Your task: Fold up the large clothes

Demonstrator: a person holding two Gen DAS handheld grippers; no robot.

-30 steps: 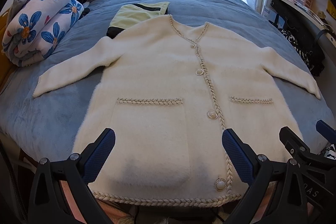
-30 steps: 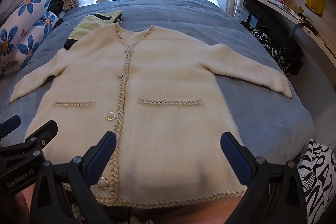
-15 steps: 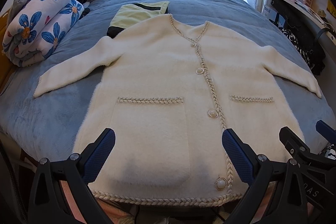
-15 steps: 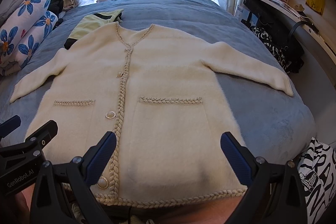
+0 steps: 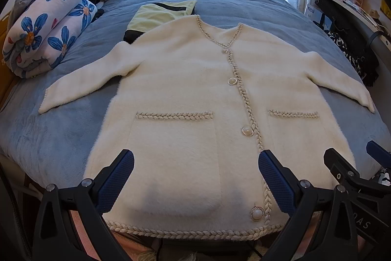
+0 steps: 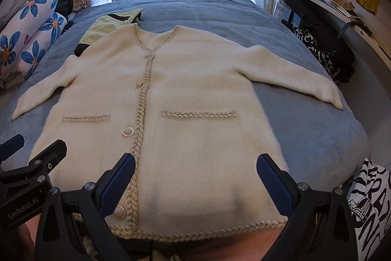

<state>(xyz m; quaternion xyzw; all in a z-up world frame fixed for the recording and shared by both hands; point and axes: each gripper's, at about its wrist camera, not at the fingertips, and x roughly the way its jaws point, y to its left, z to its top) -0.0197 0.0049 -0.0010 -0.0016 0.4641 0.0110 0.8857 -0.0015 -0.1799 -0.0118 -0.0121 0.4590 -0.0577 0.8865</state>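
A cream fluffy cardigan (image 5: 190,94) (image 6: 190,94) with braided trim, pearl buttons and two pockets lies flat and face up on a blue bed, both sleeves spread outward and its hem at the near edge. My left gripper (image 5: 195,175) hovers open above the hem over the left pocket, holding nothing. My right gripper (image 6: 195,175) hovers open above the hem over the right pocket, also empty. Each gripper shows at the edge of the other's view: the right gripper (image 5: 361,173) and the left gripper (image 6: 31,163).
A folded yellow-green and black garment (image 5: 158,16) lies just beyond the cardigan's left shoulder. A rolled floral blanket (image 5: 46,33) sits at the bed's left edge. A desk with dark bags (image 6: 325,40) runs along the right. A black-and-white patterned cloth (image 6: 371,202) hangs at lower right.
Nothing has changed except a very slight shift of both views; the cardigan lies as before and both grippers stay open.
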